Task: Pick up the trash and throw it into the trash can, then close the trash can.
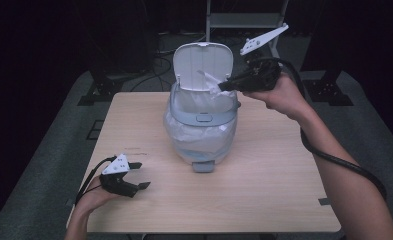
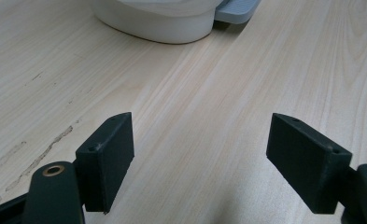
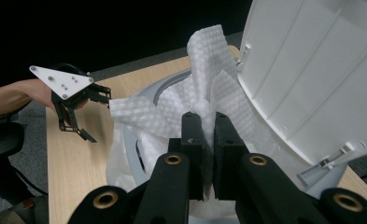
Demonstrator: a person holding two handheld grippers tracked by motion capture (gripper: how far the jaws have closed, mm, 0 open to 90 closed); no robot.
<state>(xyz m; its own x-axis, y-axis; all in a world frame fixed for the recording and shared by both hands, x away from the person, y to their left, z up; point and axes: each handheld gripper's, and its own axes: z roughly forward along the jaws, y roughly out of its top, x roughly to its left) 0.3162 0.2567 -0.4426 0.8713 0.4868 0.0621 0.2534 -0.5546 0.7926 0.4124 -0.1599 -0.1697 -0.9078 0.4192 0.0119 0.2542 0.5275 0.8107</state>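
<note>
The table (image 1: 264, 190) carried one white pedal bin (image 1: 202, 131) at its middle, lid (image 1: 202, 66) flipped up and standing nearly vertical at the far side, clear bag liner (image 1: 184, 131) folded over the rim, grey pedal (image 1: 203, 166) facing the person. The bin opening faced straight up.

The right hand-held gripper (image 3: 207, 135) sat at the bin's far right rim, just in front of the raised lid, jaws pinched narrow on a crumpled white paper towel (image 3: 209, 60). In the right gripper view the towel stood up from between the jaws, long axis roughly vertical, free end pointing up alongside the lid's inner face, with a second flap spreading sideways over the rim. The opening lay directly below and slightly toward the person from that gripper, so the drop path looked short and downward; the lid was close behind and could snag the towel's upper end.

The left hand-held gripper (image 1: 134, 176) rested low at the near left of the table, well apart from the bin, jaws spread wide and holding nothing, pointing toward the bin base (image 2: 158, 23). The right hand was clearly the nearer one to the bin.
</note>
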